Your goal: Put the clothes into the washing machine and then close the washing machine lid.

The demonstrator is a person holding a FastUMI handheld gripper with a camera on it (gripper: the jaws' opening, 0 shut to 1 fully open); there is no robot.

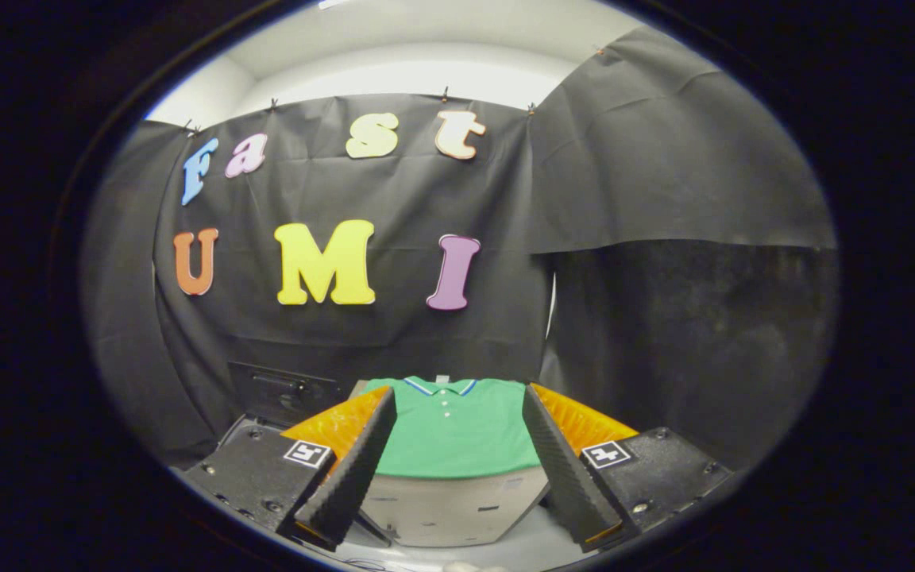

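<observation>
1. At the far left, behind the left finger (350,469) of the tongs, a dark boxy thing (283,391) is seen low against the black cloth wall (346,342). What it is cannot be told from this view; it may be part of the washing machine, but that is only a guess.

2. The tongs (457,465) are held wide apart, with nothing between the fingers but open space. This spread is judged to be a readiness for a grasp: the gap is broad enough to frame the garment ahead, and no cloth is pressed by either finger.

3. Between and just beyond the fingers, a green polo shirt (457,433) is laid flat and neatly folded, collar to the far side, buttons up. It is spread this way most likely so that it can be pinched at an edge or fold.

4. The shirt is carried on a pale box-like stand (445,508), on which its near hem hangs slightly over the front edge. That overhang is judged the easiest place for a pinch.

5. To the right, the right finger (569,473) mirrors the left, and beyond it a further panel of black cloth (664,159) closes the booth.

6. The task is judged barely begun: the shirt is untouched.
</observation>
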